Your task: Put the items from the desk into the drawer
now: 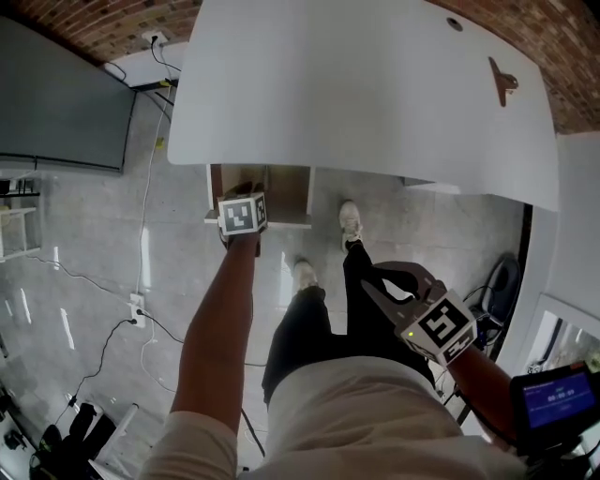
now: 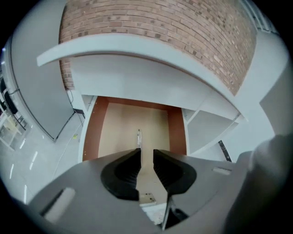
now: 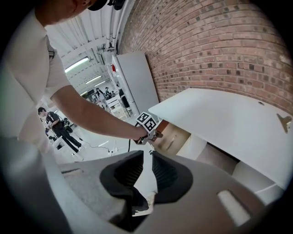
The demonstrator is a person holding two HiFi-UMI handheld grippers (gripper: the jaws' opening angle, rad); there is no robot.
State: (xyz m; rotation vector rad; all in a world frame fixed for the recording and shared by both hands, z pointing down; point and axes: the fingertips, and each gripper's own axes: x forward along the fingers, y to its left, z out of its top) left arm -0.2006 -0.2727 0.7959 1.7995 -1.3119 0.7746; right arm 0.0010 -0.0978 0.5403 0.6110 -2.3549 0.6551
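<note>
The white desk (image 1: pixel 366 94) carries a small brown item (image 1: pixel 503 82) near its far right, also seen on the desk (image 3: pixel 229 123) as the brown item (image 3: pixel 284 121). Under the desk the wooden drawer (image 1: pixel 281 187) stands pulled out. Inside the drawer (image 2: pixel 119 132) lies a thin pen-like item (image 2: pixel 139 137). My left gripper (image 1: pixel 246 199) hovers at the drawer's front edge; its jaws (image 2: pixel 146 155) show only a narrow slit with nothing in it. My right gripper (image 1: pixel 389 286) hangs low by my right hip, its jaws (image 3: pixel 147 160) equally close and empty.
A small dark spot (image 1: pixel 455 23) marks the desk's far edge. A dark panel (image 1: pixel 61 103) stands at left and cables (image 1: pixel 141 309) run across the floor. My legs and shoes (image 1: pixel 349 223) are in front of the drawer. A brick wall (image 3: pixel 219 50) backs the desk.
</note>
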